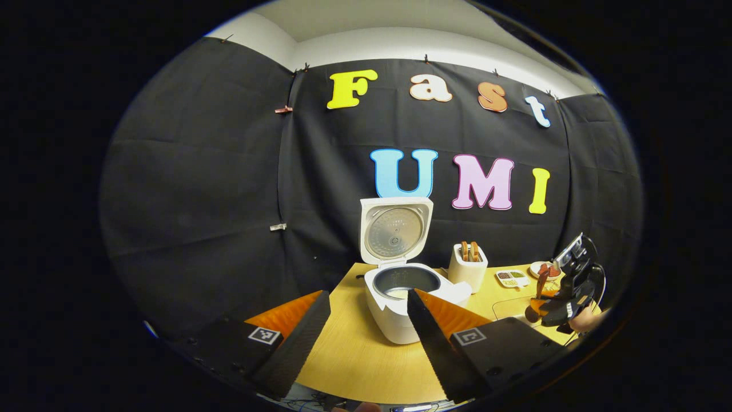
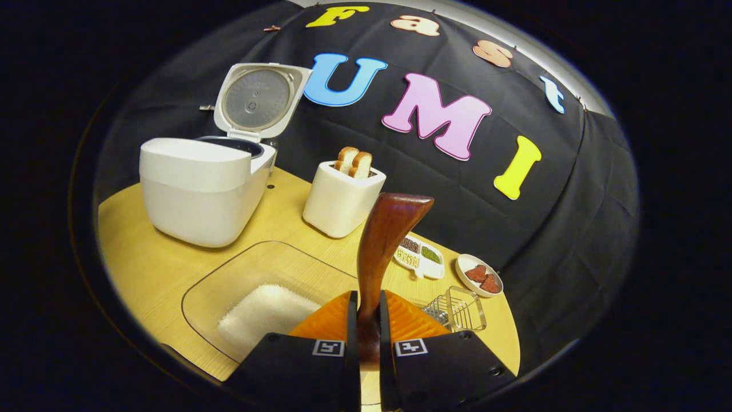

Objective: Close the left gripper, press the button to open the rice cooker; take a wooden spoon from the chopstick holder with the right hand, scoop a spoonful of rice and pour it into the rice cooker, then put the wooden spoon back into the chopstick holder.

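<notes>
The right gripper clamps the wooden spoon by its handle, above the rice in the clear tray at the table's near edge. The left gripper hangs with jaws apart before the rice cooker, whose lid is up. Risk: the narrow handle may pivot between the 2 fingers during scooping, spilling grains.

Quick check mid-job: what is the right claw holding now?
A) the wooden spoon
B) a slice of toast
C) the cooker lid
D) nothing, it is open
A: in the right gripper view the right claw is shut on the wooden spoon, whose handle runs up from between its fingers.
</notes>
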A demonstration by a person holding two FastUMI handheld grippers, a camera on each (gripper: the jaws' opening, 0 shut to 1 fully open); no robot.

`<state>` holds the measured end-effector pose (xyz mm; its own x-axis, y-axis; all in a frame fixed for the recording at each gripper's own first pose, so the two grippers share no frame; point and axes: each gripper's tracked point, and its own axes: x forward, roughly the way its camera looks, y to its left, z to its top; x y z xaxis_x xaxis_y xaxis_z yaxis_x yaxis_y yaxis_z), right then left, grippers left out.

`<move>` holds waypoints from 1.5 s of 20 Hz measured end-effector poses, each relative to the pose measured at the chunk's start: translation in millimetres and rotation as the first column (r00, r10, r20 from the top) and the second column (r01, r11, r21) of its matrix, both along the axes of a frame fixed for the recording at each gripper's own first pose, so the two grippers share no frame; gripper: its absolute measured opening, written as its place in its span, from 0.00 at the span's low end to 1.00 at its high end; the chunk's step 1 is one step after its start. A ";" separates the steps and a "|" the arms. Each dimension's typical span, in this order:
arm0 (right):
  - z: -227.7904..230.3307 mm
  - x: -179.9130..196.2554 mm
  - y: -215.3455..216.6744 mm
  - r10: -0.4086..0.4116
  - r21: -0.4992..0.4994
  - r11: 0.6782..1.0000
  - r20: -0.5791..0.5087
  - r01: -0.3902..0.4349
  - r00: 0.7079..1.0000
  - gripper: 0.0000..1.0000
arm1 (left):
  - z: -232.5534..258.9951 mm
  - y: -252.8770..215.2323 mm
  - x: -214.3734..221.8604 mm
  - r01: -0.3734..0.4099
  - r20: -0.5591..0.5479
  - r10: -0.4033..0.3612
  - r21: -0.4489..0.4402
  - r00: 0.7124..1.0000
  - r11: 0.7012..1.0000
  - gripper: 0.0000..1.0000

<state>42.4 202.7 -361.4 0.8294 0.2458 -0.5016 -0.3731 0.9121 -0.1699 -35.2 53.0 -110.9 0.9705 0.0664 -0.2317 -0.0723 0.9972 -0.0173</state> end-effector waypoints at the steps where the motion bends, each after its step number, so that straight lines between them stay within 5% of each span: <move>1: -4.5 -3.0 3.5 -0.004 -0.013 1.000 -0.008 0.003 1.000 0.17 | -0.9 2.3 -0.4 -0.003 -0.001 0.003 -0.001 1.000 1.000 0.94; 9: -15.0 -18.4 41.6 -0.073 0.110 0.990 -0.110 0.085 0.991 0.17 | -3.0 14.7 -11.8 -0.023 -0.010 0.023 0.005 1.000 1.000 0.94; 14: -12.1 -17.2 56.3 -0.114 0.309 0.933 -0.236 0.186 0.965 0.17 | -2.8 18.8 -19.0 -0.042 -0.014 0.042 0.011 0.999 0.999 0.93; 16: -11.8 -18.8 59.9 -0.114 0.410 0.879 -0.310 0.241 0.944 0.18 | -1.2 18.9 -19.0 -0.045 -0.009 0.045 0.007 0.999 0.999 0.94; 19: -14.2 -16.2 57.6 -0.125 0.553 0.752 -0.416 0.360 0.901 0.17 | -1.5 19.7 -19.0 -0.052 -0.014 0.052 0.012 0.999 0.999 0.94; 23: -20.7 -13.8 47.7 -0.134 0.622 0.633 -0.497 0.460 0.857 0.17 | 1.4 17.9 -22.6 -0.055 -0.017 0.056 0.022 0.998 0.998 0.94; 26: -22.0 -13.6 38.3 -0.134 0.655 0.560 -0.533 0.508 0.835 0.17 | 1.4 15.4 -24.5 -0.057 -0.020 0.058 0.028 0.998 0.998 0.94; 30: -5.0 -9.6 26.9 -0.106 0.729 0.447 -0.532 0.518 0.840 0.17 | 4.7 10.5 -28.7 -0.058 -0.014 0.058 0.017 0.998 0.998 0.94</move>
